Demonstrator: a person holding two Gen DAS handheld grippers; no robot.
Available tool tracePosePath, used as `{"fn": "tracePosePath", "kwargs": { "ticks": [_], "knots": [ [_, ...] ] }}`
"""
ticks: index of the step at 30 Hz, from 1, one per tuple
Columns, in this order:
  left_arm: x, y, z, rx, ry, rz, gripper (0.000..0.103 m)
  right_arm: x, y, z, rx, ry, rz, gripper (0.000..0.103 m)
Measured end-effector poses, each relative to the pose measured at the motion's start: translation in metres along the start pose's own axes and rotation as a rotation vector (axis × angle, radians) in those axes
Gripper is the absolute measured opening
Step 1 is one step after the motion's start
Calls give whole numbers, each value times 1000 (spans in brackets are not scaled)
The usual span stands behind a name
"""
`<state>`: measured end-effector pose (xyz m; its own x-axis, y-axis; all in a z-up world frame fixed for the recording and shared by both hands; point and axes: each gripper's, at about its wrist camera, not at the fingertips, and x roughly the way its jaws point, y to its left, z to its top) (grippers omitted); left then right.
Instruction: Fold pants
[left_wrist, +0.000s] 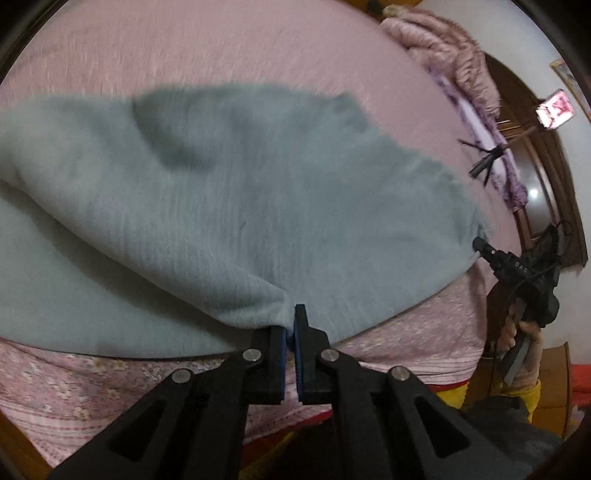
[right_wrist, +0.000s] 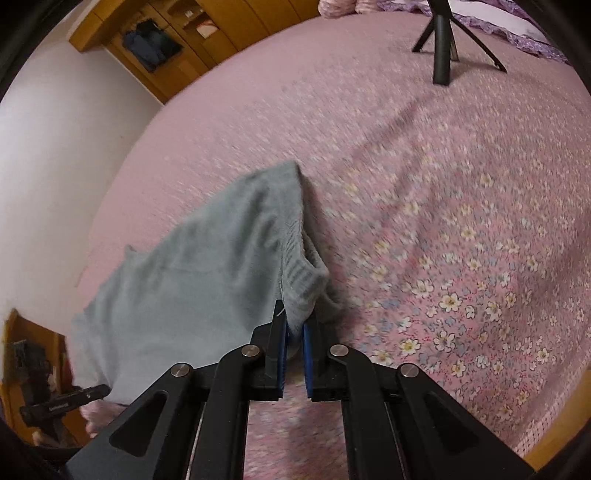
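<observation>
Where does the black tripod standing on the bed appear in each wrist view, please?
Left wrist view: the tripod is small, at the right, beyond the grey pants.
Right wrist view: the tripod is at the top right.
Shared landmark: the pink floral bedspread.
</observation>
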<state>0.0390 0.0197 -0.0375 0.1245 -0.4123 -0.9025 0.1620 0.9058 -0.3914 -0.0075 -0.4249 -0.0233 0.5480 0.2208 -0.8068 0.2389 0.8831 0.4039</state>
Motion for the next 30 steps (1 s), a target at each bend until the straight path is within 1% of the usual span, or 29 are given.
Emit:
{"fn": "tracePosePath", "kwargs": {
  "ticks": [3, 5, 8, 9, 10, 11, 13, 15, 17, 19, 20, 22, 24, 27, 30],
  "knots": [
    [17, 15, 0, -57, 64, -18, 4, 6, 2, 0, -12, -2, -6, 9],
    [21, 20, -3, -71, 94, -24, 5, 7, 5, 1, -35, 0, -27, 9],
    [18, 18, -3, -51, 91, -12, 6, 12, 12, 5, -47, 7, -50, 9],
    [16, 16, -5, -40, 84, -2, 8, 11, 15, 5, -43, 11, -60, 9],
    [13, 13, -5, -26, 75, 11, 13, 10, 18, 4, -41, 18, -74, 12],
    [10, 11, -5, -9, 60, 27, 15, 7, 18, 5, -45, 22, -103, 17],
    [0, 7, -7, 21, 25, 48, 19, -3, 20, 5, -65, 13, -144, 21],
    [-15, 10, -11, 44, -12, 59, 24, -12, 27, 7, -85, -5, -163, 21],
    [-29, 12, -15, 45, -47, 61, 27, -22, 38, 7, -113, -29, -181, 21],
    [-43, 20, -17, 28, -92, 90, 38, -31, 50, 7, -144, -53, -193, 21],
    [-51, 26, -19, 19, -120, 116, 40, -34, 55, 8, -158, -61, -194, 21],
    [-66, 36, -21, -4, -171, 165, 40, -37, 69, 8, -185, -70, -174, 22],
    [-76, 47, -21, -37, -207, 193, 41, -36, 81, 7, -209, -63, -148, 23],
    [-86, 74, -21, -122, -247, 209, 41, -25, 101, 1, -252, -26, -105, 24],
    [-89, 96, -22, -193, -273, 216, 41, -5, 129, -5, -310, 32, -69, 24]
  ]
}}
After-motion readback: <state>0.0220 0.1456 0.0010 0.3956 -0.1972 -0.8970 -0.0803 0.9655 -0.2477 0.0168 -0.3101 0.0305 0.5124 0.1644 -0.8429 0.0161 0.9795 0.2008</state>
